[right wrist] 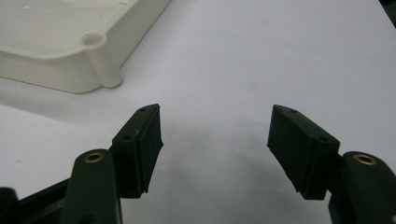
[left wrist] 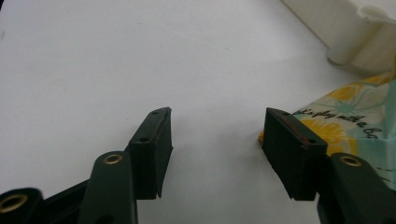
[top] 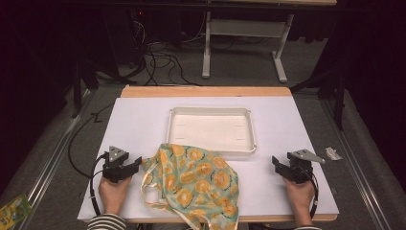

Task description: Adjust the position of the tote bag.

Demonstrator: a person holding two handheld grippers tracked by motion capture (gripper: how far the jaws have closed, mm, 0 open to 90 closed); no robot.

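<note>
A crumpled cloth with yellow flowers on pale green lies on the white table top, hanging over the front edge. Behind it stands a shallow white tray with nothing in it. My left gripper rests on the table just left of the cloth, jaws open and nothing between them; in the left gripper view the gripper has the cloth's edge beside its right jaw. My right gripper sits open at the right, apart from the cloth. In its own view the right gripper faces bare table, with the tray's corner at upper left.
The white sheet covers a wooden table. Cables trail off the left side onto the grey floor. A table frame stands beyond the far edge. A small wrapper lies off the right side.
</note>
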